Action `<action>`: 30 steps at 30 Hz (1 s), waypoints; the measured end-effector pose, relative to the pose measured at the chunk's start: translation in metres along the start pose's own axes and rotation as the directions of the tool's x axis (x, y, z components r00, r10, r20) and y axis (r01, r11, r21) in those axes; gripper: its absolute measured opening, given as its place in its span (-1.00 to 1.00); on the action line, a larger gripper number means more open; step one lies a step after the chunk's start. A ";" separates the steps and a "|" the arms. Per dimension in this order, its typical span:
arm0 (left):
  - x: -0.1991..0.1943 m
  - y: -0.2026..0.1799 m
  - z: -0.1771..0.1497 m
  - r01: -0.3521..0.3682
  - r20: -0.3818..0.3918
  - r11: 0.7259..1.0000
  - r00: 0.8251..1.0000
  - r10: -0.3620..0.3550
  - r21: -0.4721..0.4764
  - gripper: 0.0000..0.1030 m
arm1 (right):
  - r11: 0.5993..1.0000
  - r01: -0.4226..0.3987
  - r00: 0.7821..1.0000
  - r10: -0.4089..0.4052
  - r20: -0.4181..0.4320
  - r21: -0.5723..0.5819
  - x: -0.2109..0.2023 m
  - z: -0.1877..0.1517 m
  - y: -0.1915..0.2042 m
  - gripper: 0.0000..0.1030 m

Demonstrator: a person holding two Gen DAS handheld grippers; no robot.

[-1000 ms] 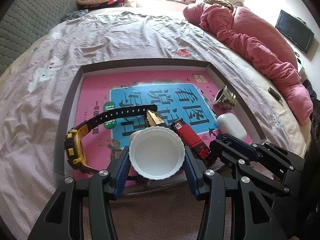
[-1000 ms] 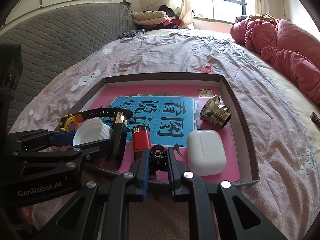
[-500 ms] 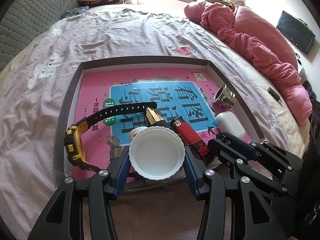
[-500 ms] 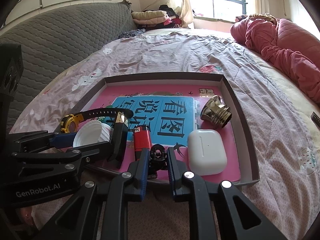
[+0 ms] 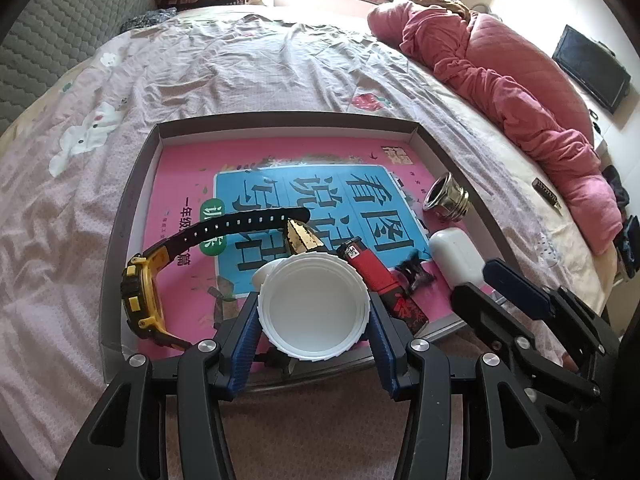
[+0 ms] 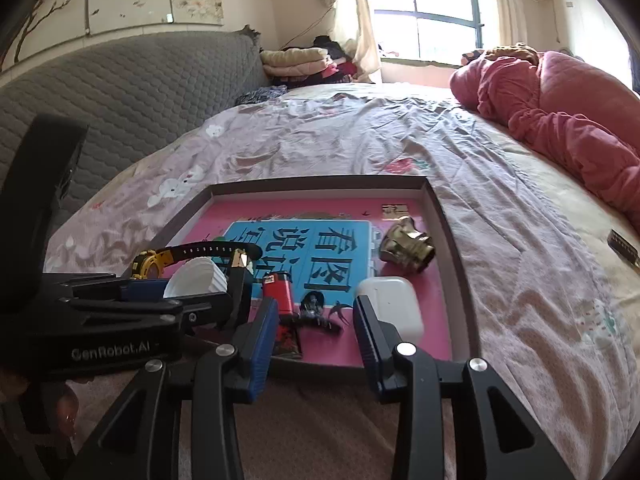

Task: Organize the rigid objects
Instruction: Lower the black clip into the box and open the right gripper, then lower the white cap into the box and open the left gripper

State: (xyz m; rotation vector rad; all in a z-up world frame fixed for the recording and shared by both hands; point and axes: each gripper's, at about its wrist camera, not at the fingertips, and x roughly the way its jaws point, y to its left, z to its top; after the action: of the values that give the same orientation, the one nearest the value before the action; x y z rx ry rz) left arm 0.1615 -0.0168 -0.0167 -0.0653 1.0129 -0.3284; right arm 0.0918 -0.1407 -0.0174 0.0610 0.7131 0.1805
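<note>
A shallow grey tray (image 5: 280, 120) lined with a pink book lies on the bed. My left gripper (image 5: 314, 308) is shut on a white ribbed lid (image 5: 314, 332) above the tray's near edge. My right gripper (image 6: 316, 312) is opening its jaws. A black hair clip (image 6: 320, 314) lies on the tray between them, and the pads do not touch it. Also in the tray are a yellow and black watch (image 5: 140, 296), a gold cone (image 5: 302, 238), a red lighter (image 5: 372, 270), a white earbud case (image 5: 456, 252) and a metal fitting (image 5: 446, 198).
A rumpled pink quilt (image 5: 520, 80) lies along the bed's right side. A grey padded headboard (image 6: 120, 92) rises at the left, with folded clothes (image 6: 296, 60) beyond. A small dark object (image 5: 546, 192) rests on the sheet right of the tray.
The right gripper's jaws have parted from the black hair clip, which now lies free on the tray. The left gripper still grips the white lid in the same place.
</note>
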 end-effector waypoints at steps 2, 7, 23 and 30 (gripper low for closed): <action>0.001 0.001 0.000 -0.001 0.004 1.000 1.000 0.001 -0.004 0.01 | 1.000 0.000 1.000 0.000 0.005 0.019 -0.003 -0.001 -0.004 -0.25; 0.003 0.004 -0.002 0.003 0.014 1.000 1.000 -0.003 -0.025 0.03 | 0.999 0.004 1.000 -0.004 0.014 0.042 -0.006 -0.003 -0.010 -0.24; 0.003 0.009 -0.005 -0.003 0.032 0.998 0.999 0.005 -0.056 0.17 | 0.998 0.016 1.000 -0.017 0.021 0.054 -0.006 -0.007 -0.011 -0.24; 0.001 0.010 -0.007 -0.008 0.037 0.999 0.999 0.010 -0.050 0.18 | 0.999 0.020 0.999 -0.021 0.026 0.050 -0.008 -0.007 -0.010 -0.24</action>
State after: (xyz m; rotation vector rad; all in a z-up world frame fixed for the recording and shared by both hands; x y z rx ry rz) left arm 0.1584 -0.0074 -0.0233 -0.1119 0.9841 -0.2928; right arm 0.0827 -0.1521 -0.0191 0.1030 0.6918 0.1421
